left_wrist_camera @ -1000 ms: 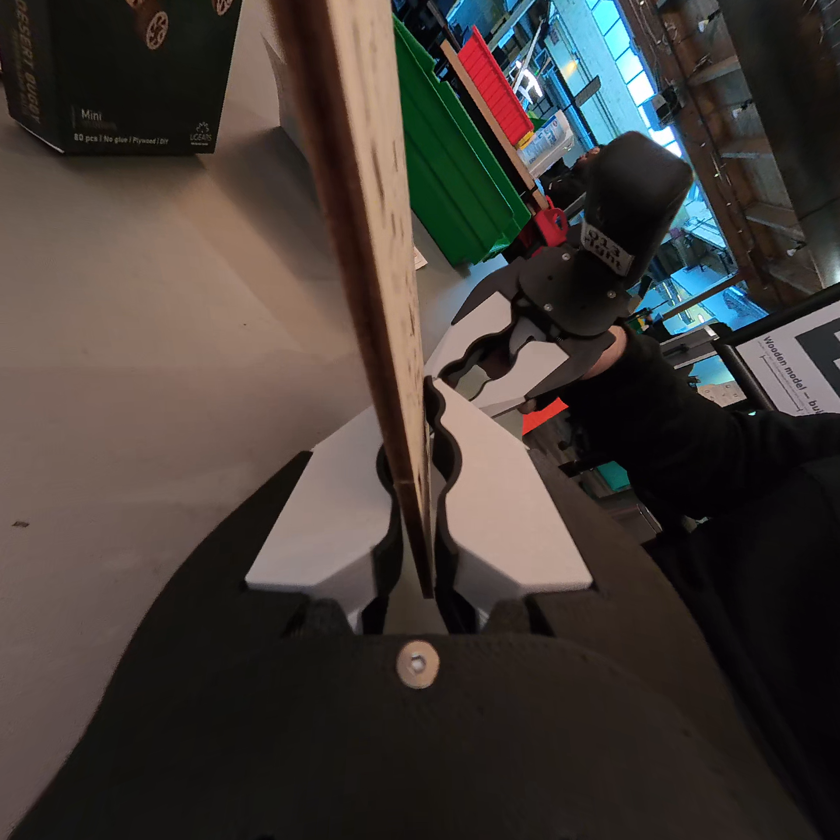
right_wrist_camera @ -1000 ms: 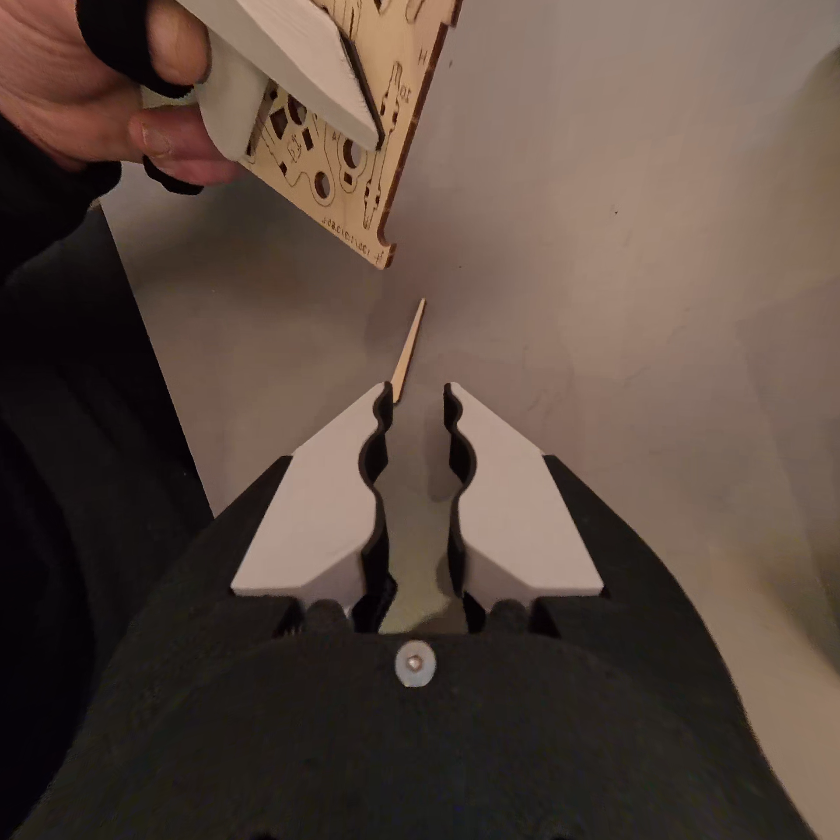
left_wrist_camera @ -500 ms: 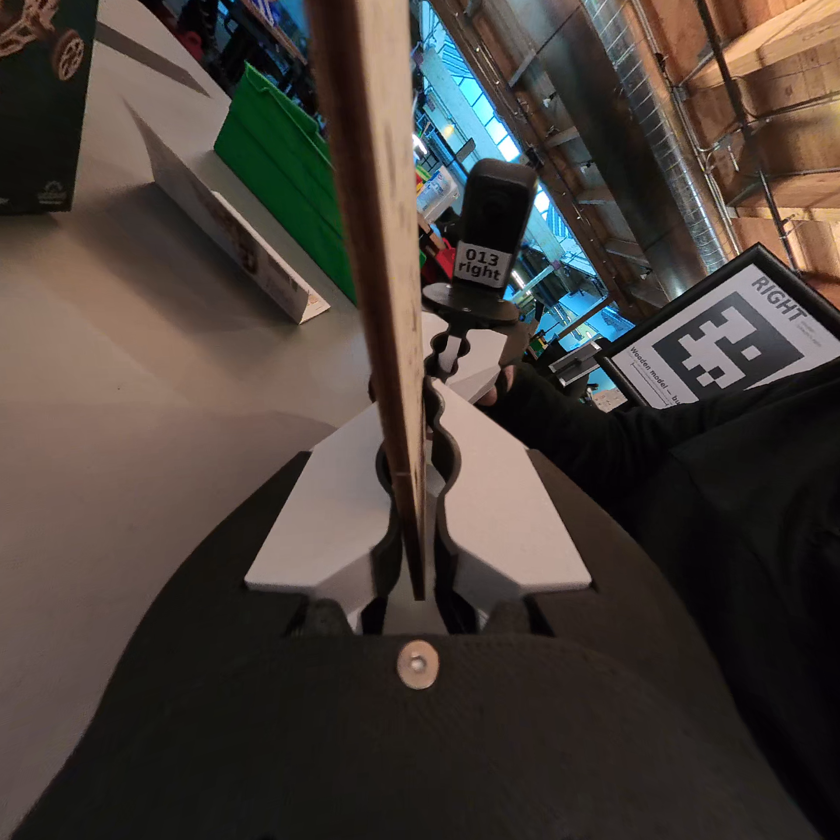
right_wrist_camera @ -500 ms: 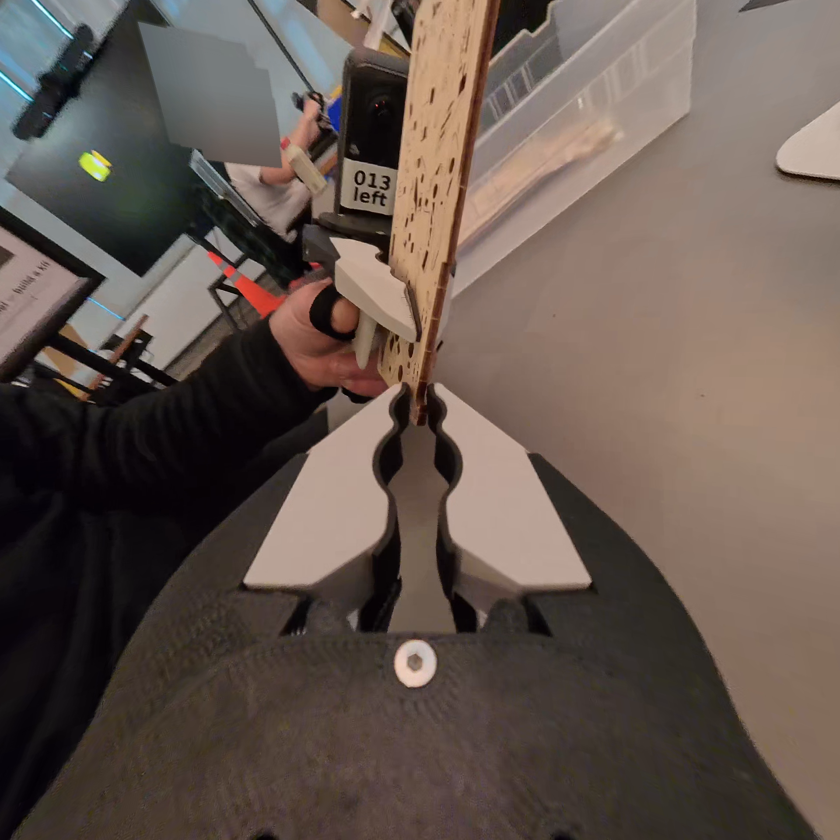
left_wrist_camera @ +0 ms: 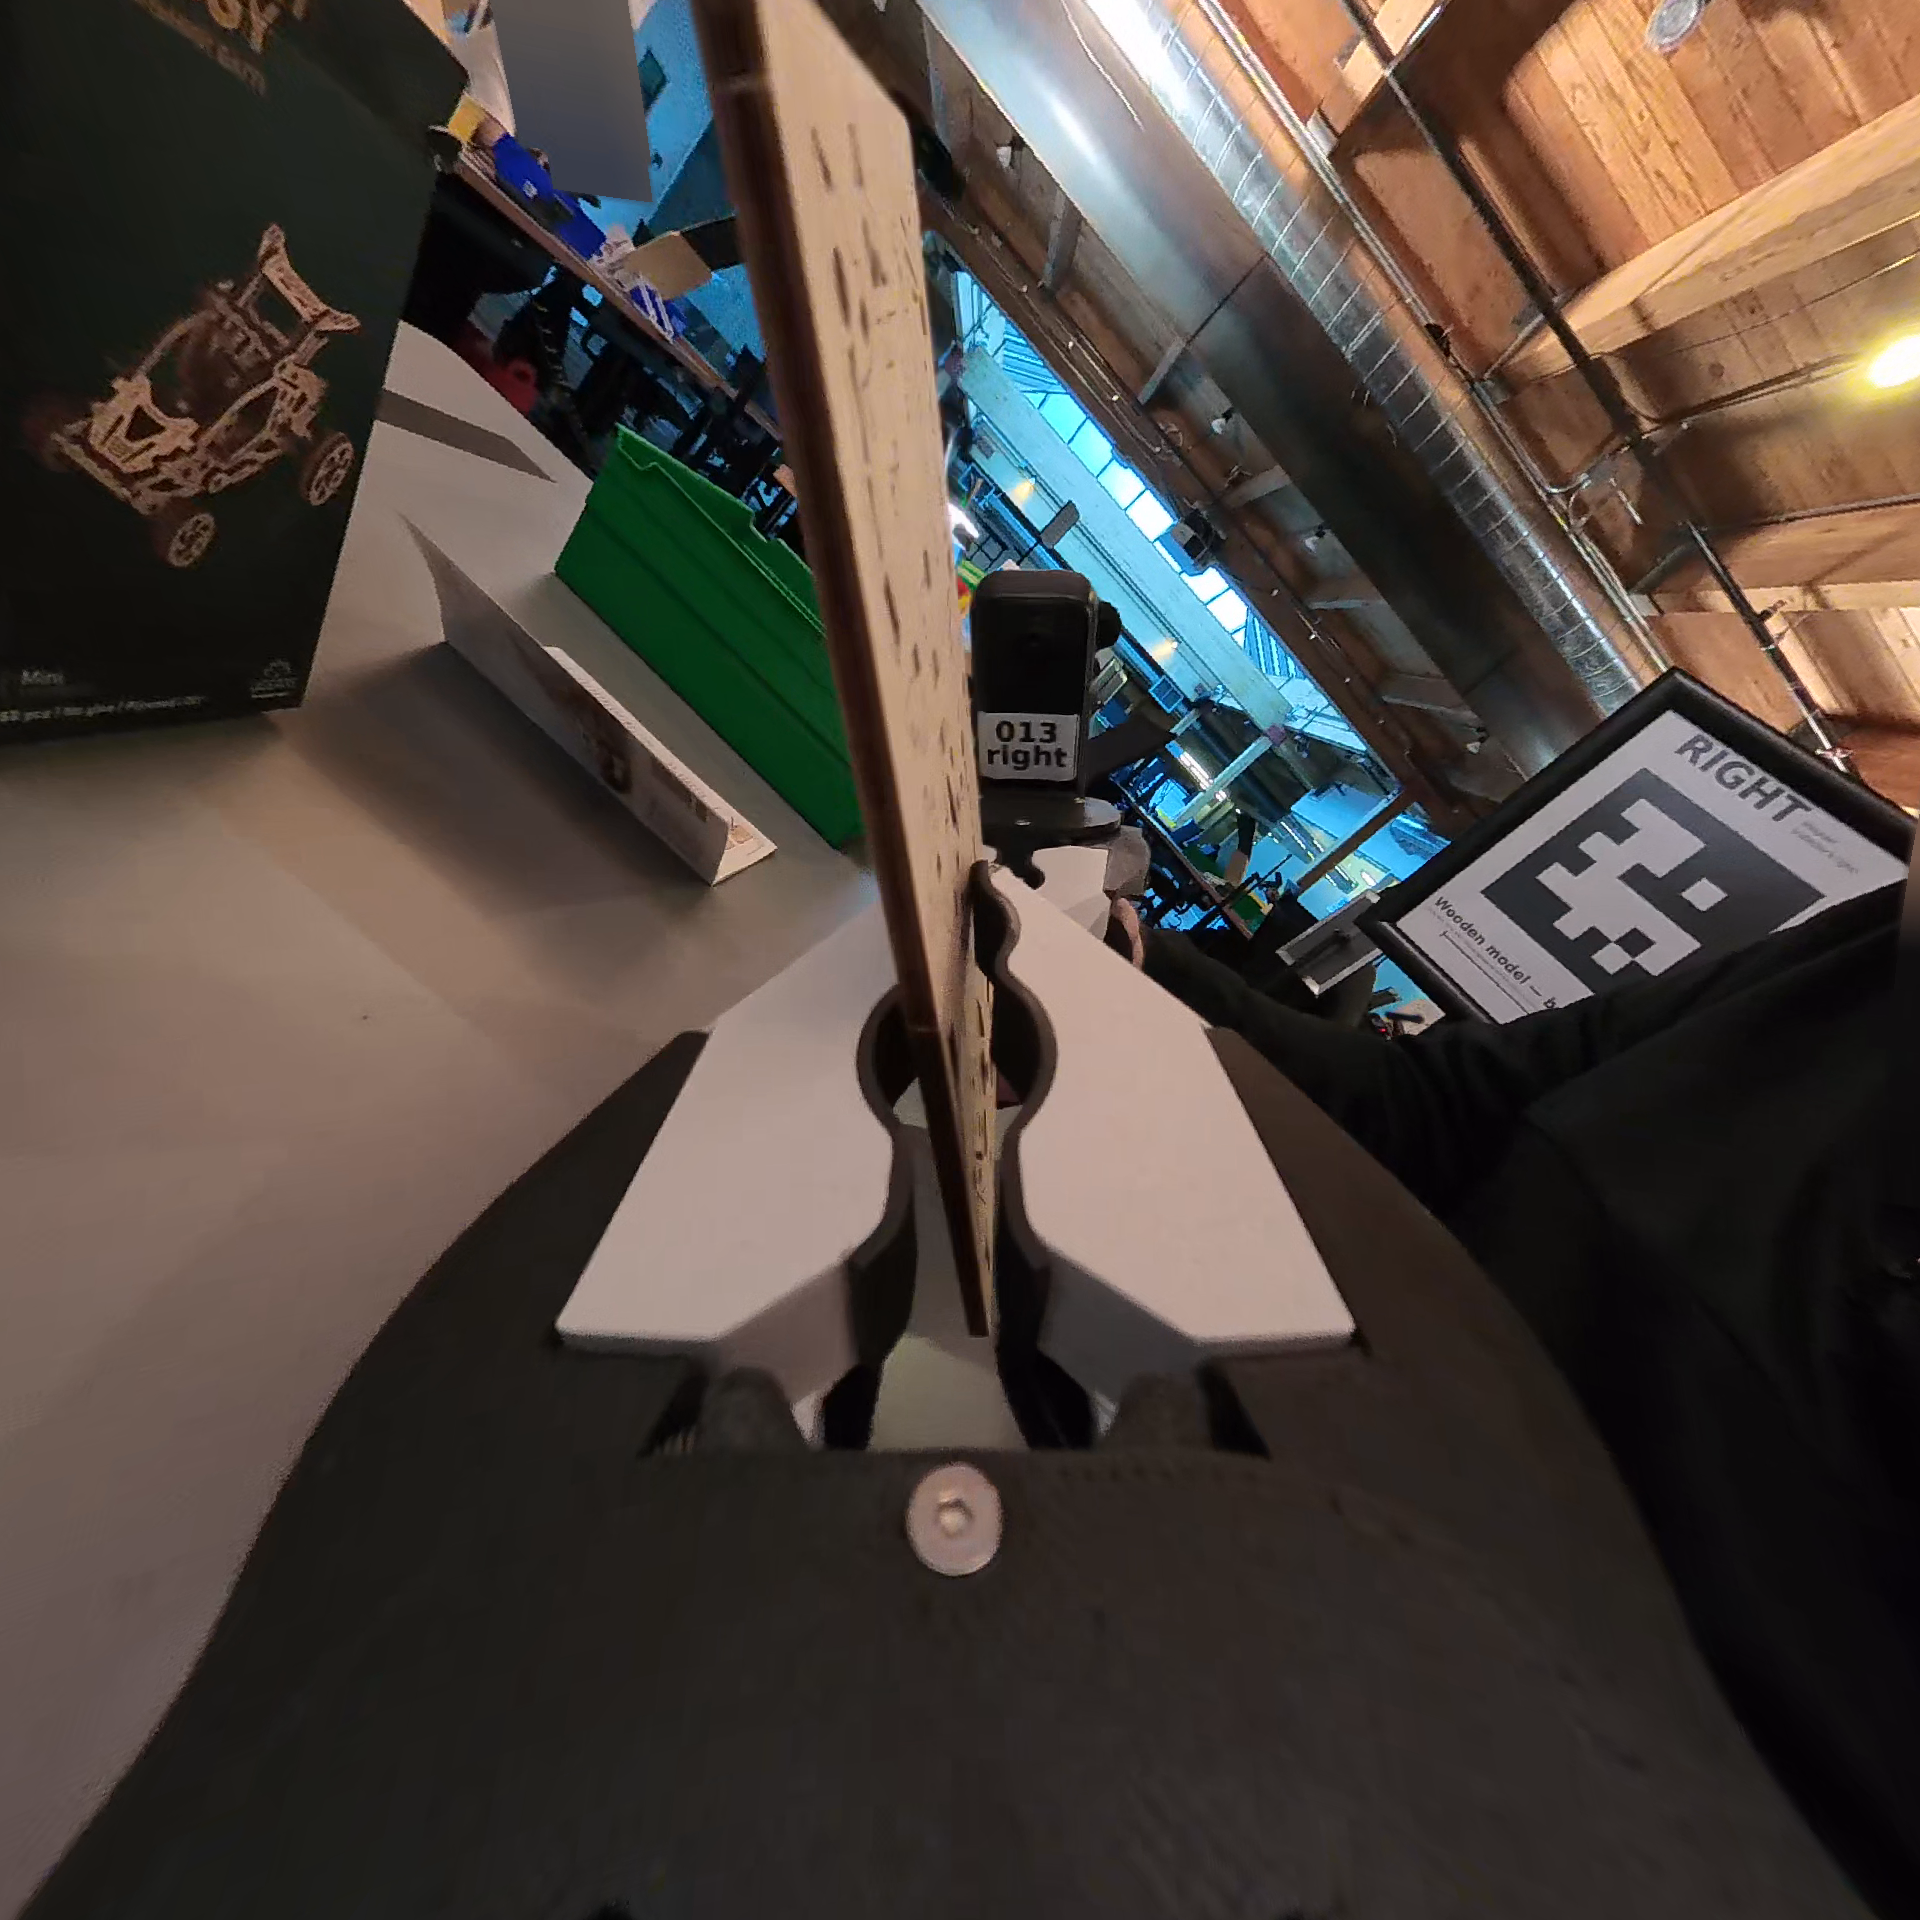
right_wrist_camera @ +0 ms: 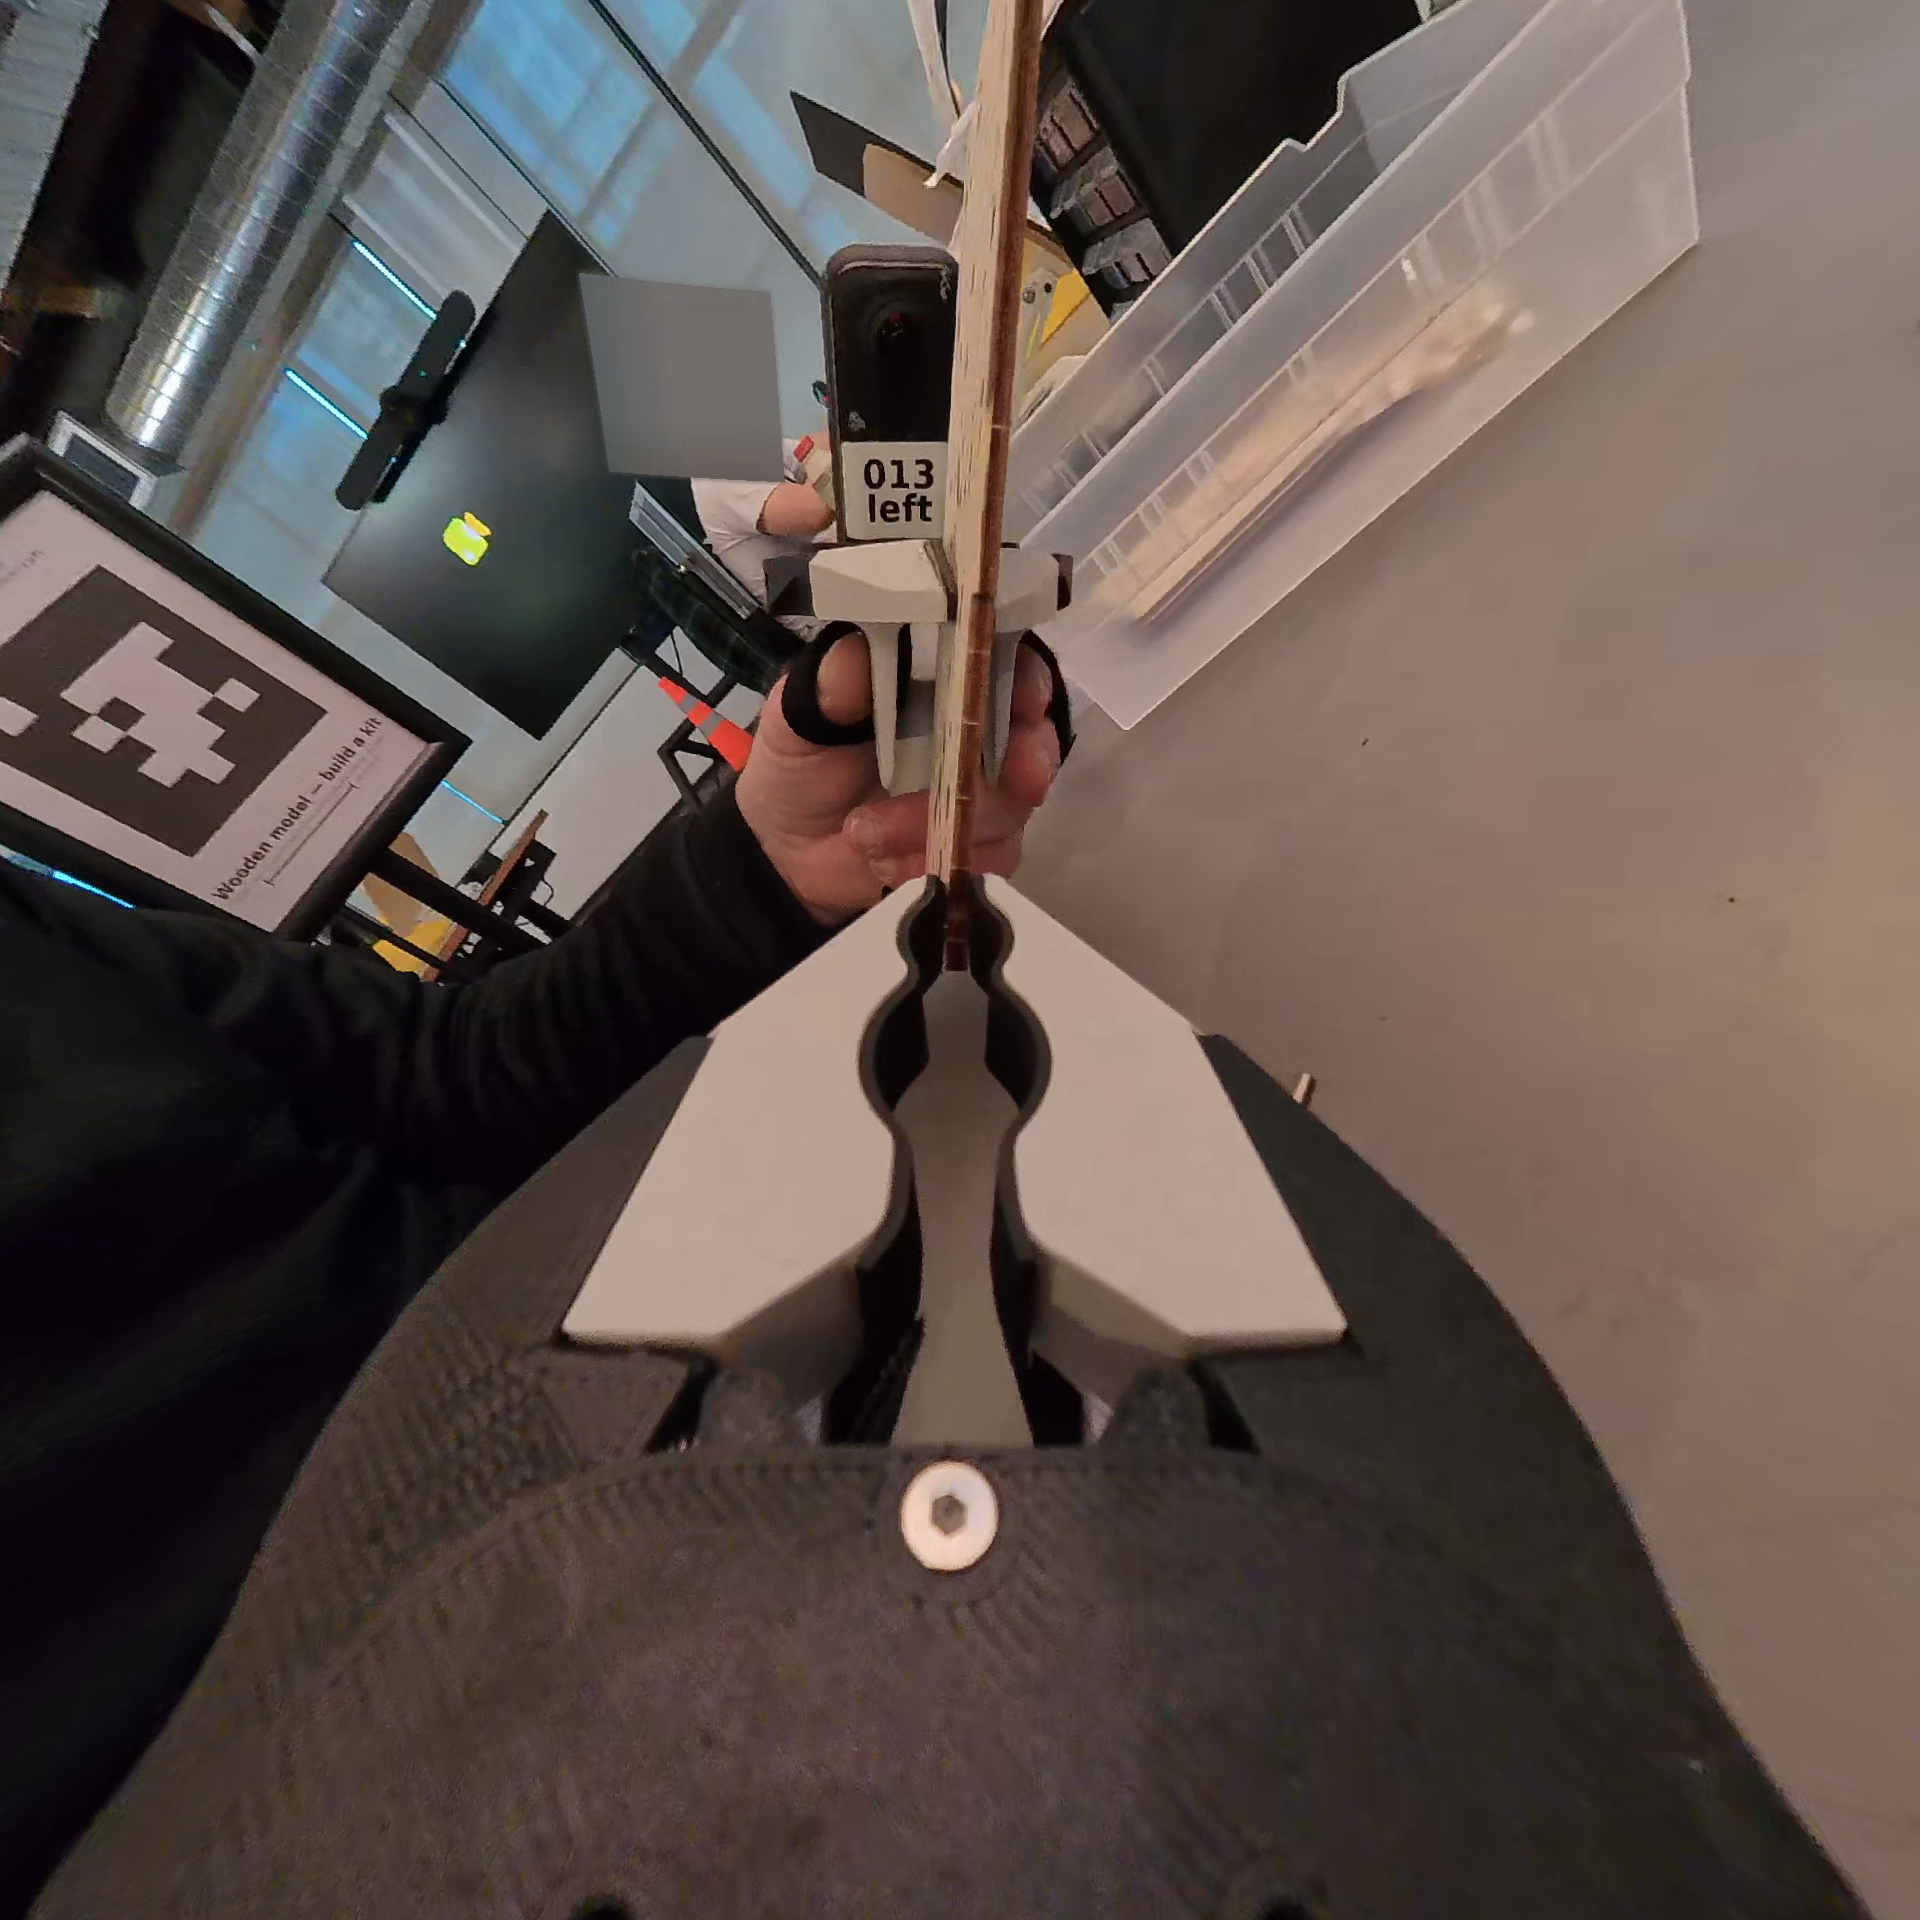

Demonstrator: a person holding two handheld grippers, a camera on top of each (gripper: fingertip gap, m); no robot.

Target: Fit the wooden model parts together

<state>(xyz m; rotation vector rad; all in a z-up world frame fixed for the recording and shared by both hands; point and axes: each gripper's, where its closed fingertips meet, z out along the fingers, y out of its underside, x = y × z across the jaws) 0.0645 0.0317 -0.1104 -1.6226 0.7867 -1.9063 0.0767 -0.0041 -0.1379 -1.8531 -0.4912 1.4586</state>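
Plywood sheet (right_wrist_camera: 982,416) held edge-on above the table (right_wrist_camera: 1558,935), clamped by both the left gripper (left_wrist_camera: 951,883) and right gripper (right_wrist_camera: 956,894); part-freeing step, which likely calls for steady counter-hold.

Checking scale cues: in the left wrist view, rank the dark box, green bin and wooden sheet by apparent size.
1. Dark box, largest as it looks.
2. Wooden sheet, seen nearly edge-on and close to the camera, so unsure against the bin.
3. Green bin, partly hidden behind the sheet.
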